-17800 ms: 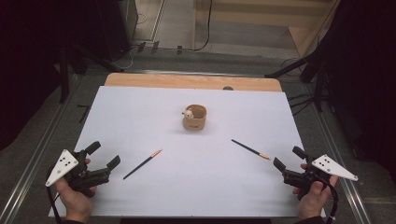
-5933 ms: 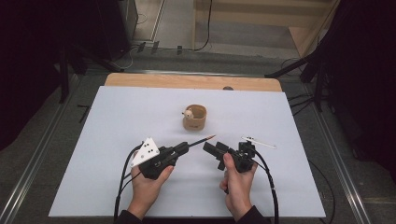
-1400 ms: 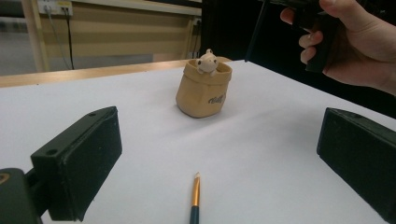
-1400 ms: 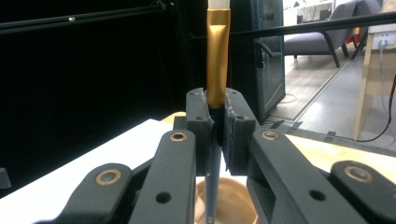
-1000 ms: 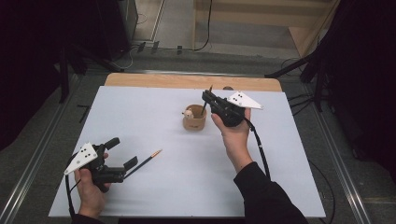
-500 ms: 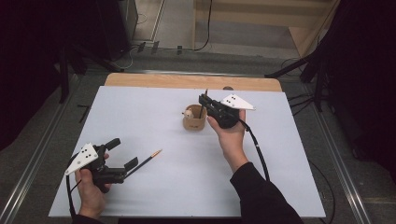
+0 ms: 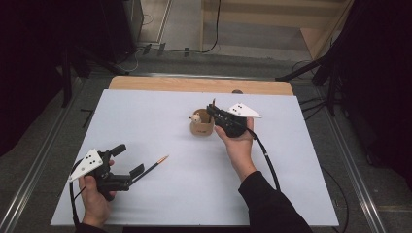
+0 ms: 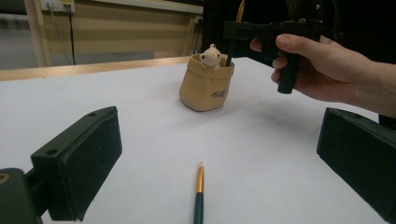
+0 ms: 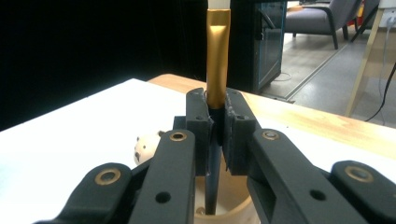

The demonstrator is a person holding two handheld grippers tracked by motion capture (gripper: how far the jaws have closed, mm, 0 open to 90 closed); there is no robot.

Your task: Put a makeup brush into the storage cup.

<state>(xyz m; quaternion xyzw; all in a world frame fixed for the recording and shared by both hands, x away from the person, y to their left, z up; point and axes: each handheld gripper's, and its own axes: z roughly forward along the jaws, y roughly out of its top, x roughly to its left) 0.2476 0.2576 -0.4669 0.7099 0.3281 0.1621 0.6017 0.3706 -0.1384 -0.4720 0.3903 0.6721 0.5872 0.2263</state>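
Note:
A tan cloth pot (image 7: pixel 201 128) with a small white bear figure (image 7: pixel 195 117) on its rim stands mid-table. My right gripper (image 7: pixel 212 110) hangs just right of and above it, shut on a paintbrush (image 7: pixel 213 103) held upright. In the right gripper view the gold ferrule (image 9: pixel 218 56) rises from the pads and the dark handle reaches down into the pot (image 9: pixel 233 205). My left gripper (image 7: pixel 128 159) rests open at the front left. A second brush (image 7: pixel 151 167) lies flat on the white table (image 7: pixel 145 111), its tip (image 8: pixel 199 193) between and beyond the open jaws.
A strip of bare wood (image 7: pixel 199 85) runs along the table's far edge. Metal rails (image 7: pixel 357 170) flank the table on the floor, with cables (image 7: pixel 214 29) and dark drapes beyond. The right forearm (image 7: pixel 262 194) crosses the front right of the table.
My right gripper has sunk slightly over the pot with the brush in it, so the handle's lower end now dips inside. The left gripper and the lying brush have not moved.

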